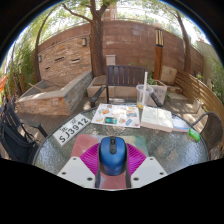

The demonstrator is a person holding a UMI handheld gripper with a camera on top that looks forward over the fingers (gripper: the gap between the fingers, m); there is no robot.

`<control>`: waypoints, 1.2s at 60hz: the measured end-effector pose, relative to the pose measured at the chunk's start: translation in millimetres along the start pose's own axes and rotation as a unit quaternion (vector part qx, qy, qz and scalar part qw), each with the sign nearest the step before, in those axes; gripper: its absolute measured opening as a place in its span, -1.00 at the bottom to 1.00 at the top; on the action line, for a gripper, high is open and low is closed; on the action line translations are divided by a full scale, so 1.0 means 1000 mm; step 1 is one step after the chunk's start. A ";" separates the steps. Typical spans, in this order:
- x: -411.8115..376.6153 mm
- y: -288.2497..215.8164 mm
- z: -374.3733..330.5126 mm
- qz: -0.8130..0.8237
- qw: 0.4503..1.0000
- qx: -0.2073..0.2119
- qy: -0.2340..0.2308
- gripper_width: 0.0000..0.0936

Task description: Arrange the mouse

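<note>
A blue and black computer mouse [112, 154] sits between my gripper's [112, 160] two fingers, its nose pointing away from me. The magenta pads [93, 158] press on both of its sides. The mouse hangs a little above a round glass table [55, 152], over a reddish mat [128, 140] that lies on it.
On the table beyond the mouse lie a licence plate [73, 127], a printed sheet [118, 116], an open book [156, 119] and a clear plastic cup with a straw [145, 95]. A dark bench [126, 76] and a brick wall [130, 42] stand behind. A chair [12, 135] stands at the left.
</note>
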State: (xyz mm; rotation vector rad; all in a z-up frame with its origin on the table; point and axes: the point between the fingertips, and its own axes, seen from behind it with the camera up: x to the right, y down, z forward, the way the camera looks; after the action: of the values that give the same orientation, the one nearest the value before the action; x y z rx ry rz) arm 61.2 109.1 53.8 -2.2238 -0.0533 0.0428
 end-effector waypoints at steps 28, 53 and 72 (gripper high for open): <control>-0.008 0.024 -0.021 -0.027 0.999 -0.039 0.005 0.83; -0.033 0.031 -0.243 -0.024 0.998 0.016 0.058 0.82; -0.046 0.062 -0.313 -0.032 0.997 0.017 0.065 0.82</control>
State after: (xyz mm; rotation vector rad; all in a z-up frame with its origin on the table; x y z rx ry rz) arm 32.1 -179.5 195.2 -2.1841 -0.0520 -0.1359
